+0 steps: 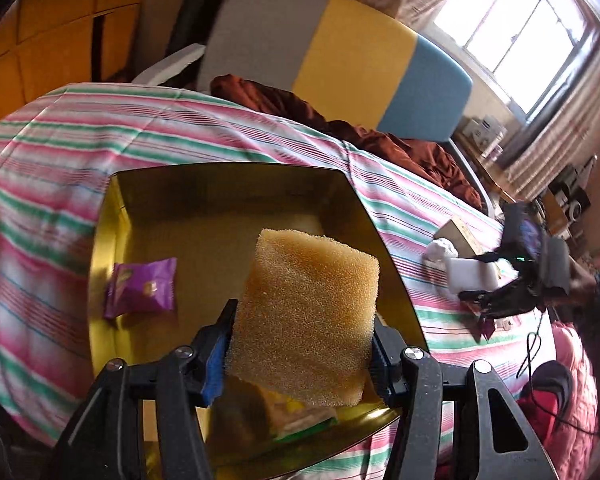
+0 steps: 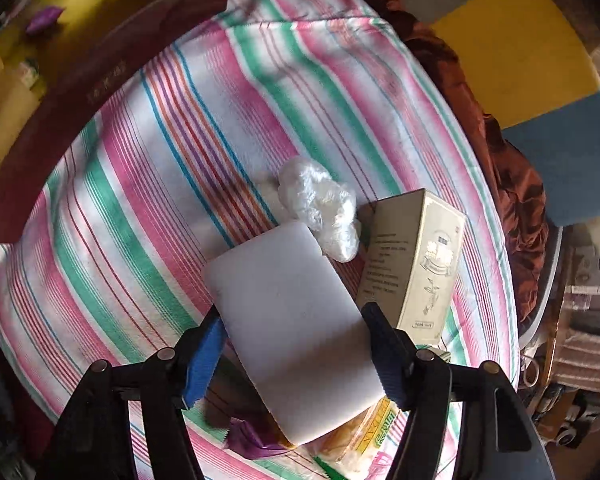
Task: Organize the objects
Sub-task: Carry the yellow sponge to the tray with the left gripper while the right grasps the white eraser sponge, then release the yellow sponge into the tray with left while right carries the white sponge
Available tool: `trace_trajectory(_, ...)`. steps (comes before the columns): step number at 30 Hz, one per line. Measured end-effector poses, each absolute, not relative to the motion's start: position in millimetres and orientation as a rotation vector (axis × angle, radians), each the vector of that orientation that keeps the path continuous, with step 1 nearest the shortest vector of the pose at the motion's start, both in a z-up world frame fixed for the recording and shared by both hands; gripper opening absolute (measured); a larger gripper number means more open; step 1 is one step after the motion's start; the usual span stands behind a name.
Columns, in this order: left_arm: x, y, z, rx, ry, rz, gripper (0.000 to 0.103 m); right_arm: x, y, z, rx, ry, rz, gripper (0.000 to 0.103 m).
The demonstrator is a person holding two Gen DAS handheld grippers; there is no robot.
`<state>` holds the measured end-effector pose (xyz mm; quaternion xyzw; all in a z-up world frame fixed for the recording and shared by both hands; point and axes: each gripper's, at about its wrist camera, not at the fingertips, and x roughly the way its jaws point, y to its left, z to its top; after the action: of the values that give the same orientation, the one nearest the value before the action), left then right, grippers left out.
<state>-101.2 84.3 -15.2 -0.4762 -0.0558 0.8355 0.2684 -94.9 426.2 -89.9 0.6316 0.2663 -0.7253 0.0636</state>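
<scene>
My left gripper (image 1: 300, 344) is shut on a yellow sponge (image 1: 308, 316) and holds it above a gold tin box (image 1: 228, 188) on the striped bedspread. In the box lie a purple packet (image 1: 142, 290) and a green-yellow packet (image 1: 300, 416). My right gripper (image 2: 296, 344) is shut on a white foam block (image 2: 296, 328) above the bedspread. It also shows in the left wrist view (image 1: 500, 300). Beside it stand a beige carton (image 2: 416, 260) and a crumpled white plastic wad (image 2: 324, 208). A purple packet (image 2: 252, 440) and a yellow snack packet (image 2: 364, 436) lie under the block.
The gold box with its dark red wall (image 2: 100, 80) sits at the far left in the right wrist view. A brown blanket (image 1: 380, 136) and a grey-yellow-blue headboard (image 1: 352, 60) lie beyond. A cluttered desk (image 1: 560, 200) is at the right.
</scene>
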Motion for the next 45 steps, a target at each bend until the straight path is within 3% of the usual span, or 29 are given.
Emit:
trace_trajectory(3,-97,69,-13,-1.276,-0.186,2.284,0.057,-81,430,-68,1.833,0.681,-2.362,0.069)
trace_trajectory(11,-81,17,-7,-1.241,-0.253,2.419,0.057,-39,422,-32,1.585,0.084,-2.741,0.069)
trace_trajectory(19,-52,7,-8,-1.160,-0.152,2.530,0.057,-13,370,-29,1.393,-0.265,-2.803,0.069)
trace_trajectory(26,-28,34,-7,-1.092,-0.043,2.510,0.057,2,332,-28,1.342,-0.314,-2.773,0.069)
trace_trajectory(45,-25,42,-16,-1.085,-0.016,2.513,0.058,-9,261,-18,1.290,-0.210,-2.687,0.069)
